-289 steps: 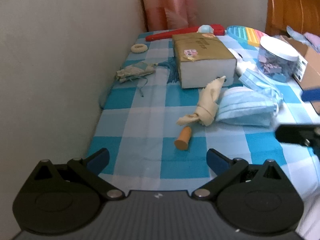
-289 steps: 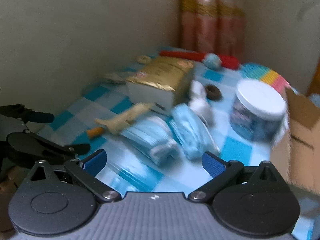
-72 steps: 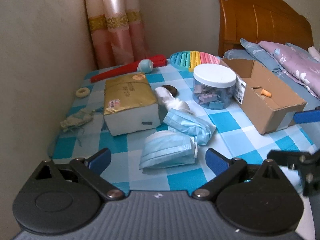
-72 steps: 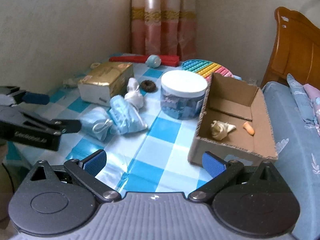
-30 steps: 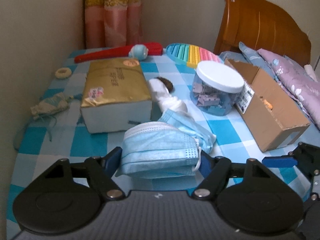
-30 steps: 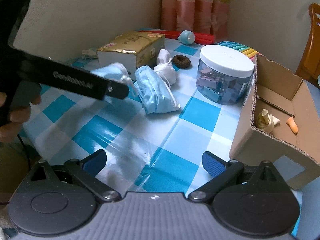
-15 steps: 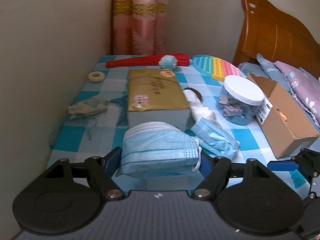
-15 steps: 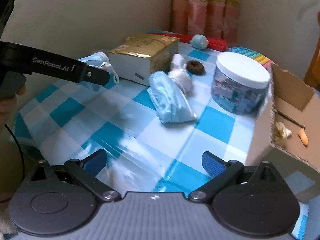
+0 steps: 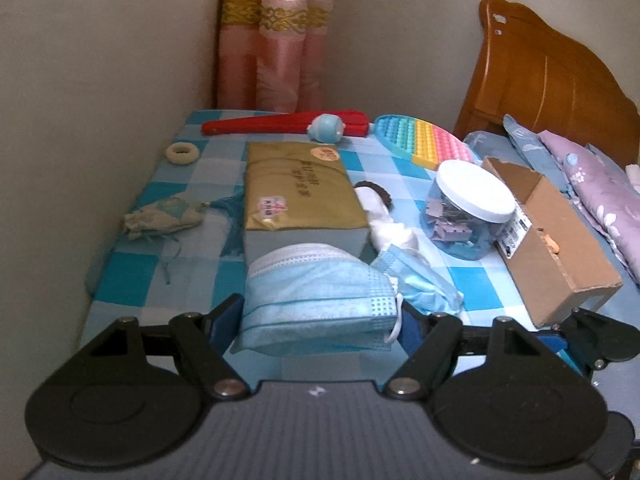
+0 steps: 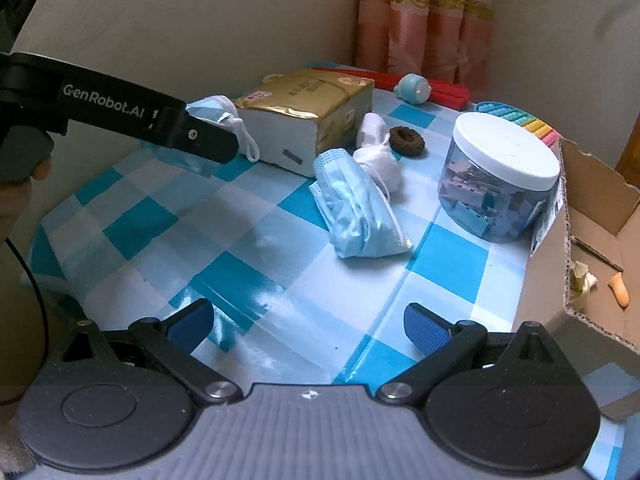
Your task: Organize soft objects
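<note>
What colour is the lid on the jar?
White; the lid shows best in the right wrist view.

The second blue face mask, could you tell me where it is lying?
The second mask lies on the tablecloth, touching the white cloth bundle.

Since 9.6 s ago the twisted cream cloth [image 10: 581,277] and the orange piece [image 10: 619,285] no longer lie on the checked tablecloth [image 10: 256,248]; both sit inside the cardboard box [image 10: 548,280] at 3 o'clock. The left gripper [image 9: 320,320], wide apart 2.4 s ago, now clamps the folded blue mask [image 9: 320,300] and carries it clear of the cloth, above where it lay.
</note>
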{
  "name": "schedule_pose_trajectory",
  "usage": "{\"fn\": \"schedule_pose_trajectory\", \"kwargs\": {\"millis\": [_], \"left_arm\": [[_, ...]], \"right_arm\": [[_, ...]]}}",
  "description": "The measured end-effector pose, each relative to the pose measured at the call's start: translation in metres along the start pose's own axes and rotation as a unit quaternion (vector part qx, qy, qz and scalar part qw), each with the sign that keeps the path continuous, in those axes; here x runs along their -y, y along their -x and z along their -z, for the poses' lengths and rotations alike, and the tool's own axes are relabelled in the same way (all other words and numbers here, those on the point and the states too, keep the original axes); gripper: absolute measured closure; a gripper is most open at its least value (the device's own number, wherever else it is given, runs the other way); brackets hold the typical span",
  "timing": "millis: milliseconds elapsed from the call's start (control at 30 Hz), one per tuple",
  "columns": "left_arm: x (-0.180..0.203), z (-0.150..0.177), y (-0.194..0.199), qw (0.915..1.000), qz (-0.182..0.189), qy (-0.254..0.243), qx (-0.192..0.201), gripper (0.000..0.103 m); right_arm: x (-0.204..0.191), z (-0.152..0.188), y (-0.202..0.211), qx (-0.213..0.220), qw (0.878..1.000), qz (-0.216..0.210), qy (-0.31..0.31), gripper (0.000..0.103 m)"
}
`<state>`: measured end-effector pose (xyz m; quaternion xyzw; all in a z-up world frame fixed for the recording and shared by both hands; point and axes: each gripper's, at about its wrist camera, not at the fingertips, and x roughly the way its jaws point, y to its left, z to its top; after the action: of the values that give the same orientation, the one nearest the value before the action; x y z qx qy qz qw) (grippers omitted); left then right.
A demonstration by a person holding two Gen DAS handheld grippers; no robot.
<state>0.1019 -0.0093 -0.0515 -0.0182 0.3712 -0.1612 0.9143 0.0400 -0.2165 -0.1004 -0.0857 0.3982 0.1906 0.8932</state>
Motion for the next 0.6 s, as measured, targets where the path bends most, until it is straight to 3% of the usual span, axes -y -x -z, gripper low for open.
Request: {"fn": "schedule_pose_trajectory", "kwargs": {"millis": [600], "left_arm": [[0.02, -0.017, -0.002, 0.9998, 0.011, -0.016, -0.009, 0.026]], "right_arm": [[0.013, 0.005, 0.004, 0.018, 1.0, -0.001, -0.01, 0.0]]}}
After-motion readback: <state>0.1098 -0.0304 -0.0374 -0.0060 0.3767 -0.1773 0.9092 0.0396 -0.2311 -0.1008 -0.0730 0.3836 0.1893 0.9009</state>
